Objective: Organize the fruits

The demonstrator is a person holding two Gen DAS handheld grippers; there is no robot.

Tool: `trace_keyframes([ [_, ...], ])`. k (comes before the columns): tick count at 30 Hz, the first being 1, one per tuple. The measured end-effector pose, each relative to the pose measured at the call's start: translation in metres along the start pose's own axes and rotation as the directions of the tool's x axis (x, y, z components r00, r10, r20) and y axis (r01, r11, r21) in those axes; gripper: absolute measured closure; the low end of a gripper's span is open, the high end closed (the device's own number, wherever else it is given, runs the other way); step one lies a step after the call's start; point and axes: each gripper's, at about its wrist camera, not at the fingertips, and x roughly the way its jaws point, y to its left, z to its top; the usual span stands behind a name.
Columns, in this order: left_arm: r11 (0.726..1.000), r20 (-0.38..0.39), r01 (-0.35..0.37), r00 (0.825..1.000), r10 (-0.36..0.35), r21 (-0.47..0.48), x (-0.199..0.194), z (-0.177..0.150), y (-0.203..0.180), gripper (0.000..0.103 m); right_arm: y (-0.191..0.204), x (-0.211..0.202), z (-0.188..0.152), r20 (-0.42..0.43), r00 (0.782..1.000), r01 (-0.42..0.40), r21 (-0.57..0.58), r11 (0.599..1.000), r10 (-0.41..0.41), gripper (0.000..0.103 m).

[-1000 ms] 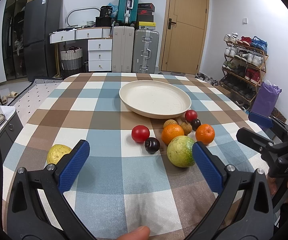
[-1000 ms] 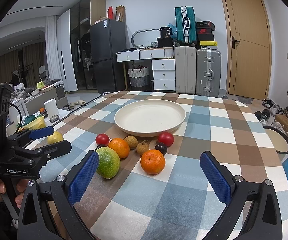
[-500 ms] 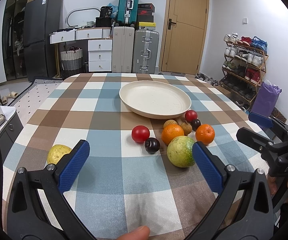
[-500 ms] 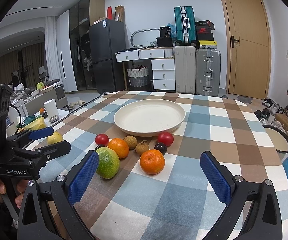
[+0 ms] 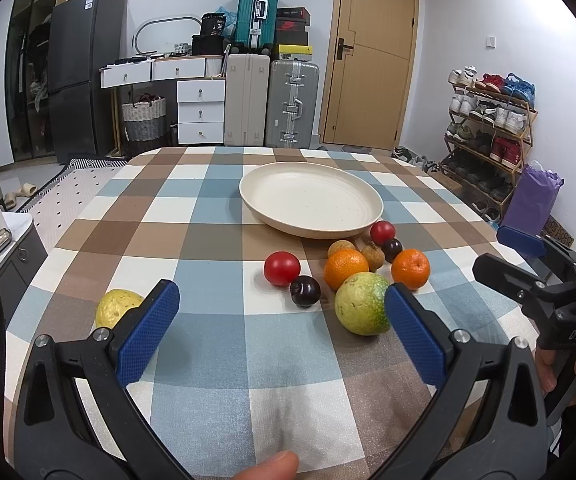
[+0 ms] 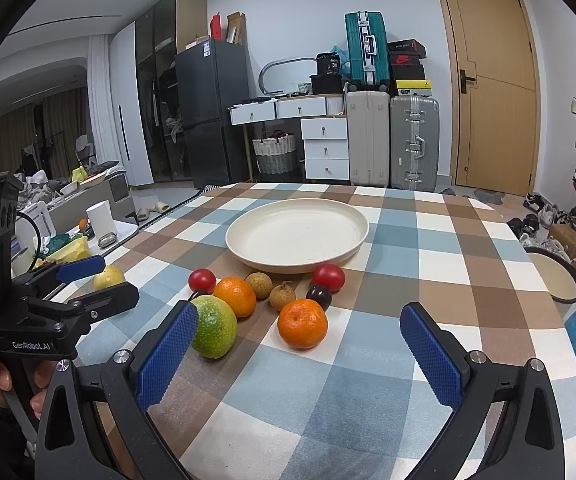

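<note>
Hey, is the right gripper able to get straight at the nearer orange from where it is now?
Probably yes. The right gripper is open, and the nearer orange sits just ahead between its fingers, with bare tablecloth on the way. The dark plum crowds only its far side.

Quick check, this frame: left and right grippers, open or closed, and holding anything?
Left gripper: open, holding nothing, above the tablecloth.
Right gripper: open, holding nothing, fruit ahead of it untouched.
</note>
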Motion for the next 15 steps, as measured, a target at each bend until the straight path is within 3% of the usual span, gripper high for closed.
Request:
trace_keyframes([
  [5,1.0,-0.004,-0.004,1.0,0.004,-0.008,-0.001,0.0,0.002,0.0,-0.002,0.007,0.001,-0.041,0.999,0.033,0.015,0.999,-0.033,0.0],
  [10,1.0,-0.026,0.001,1.0,-0.002,-0.027,0.001,0.003,0.007,0.001,-0.007,0.016,0.001,-0.091,0.996,0.015,0.045,0.999,-0.011,0.0],
  [15,1.0,-0.058,-0.028,0.998,0.028,0.014,0.007,0.002,0.007,0.001,-0.007,0.031,0.003,-0.152,0.988,0.025,0.062,0.998,-0.015,0.0],
])
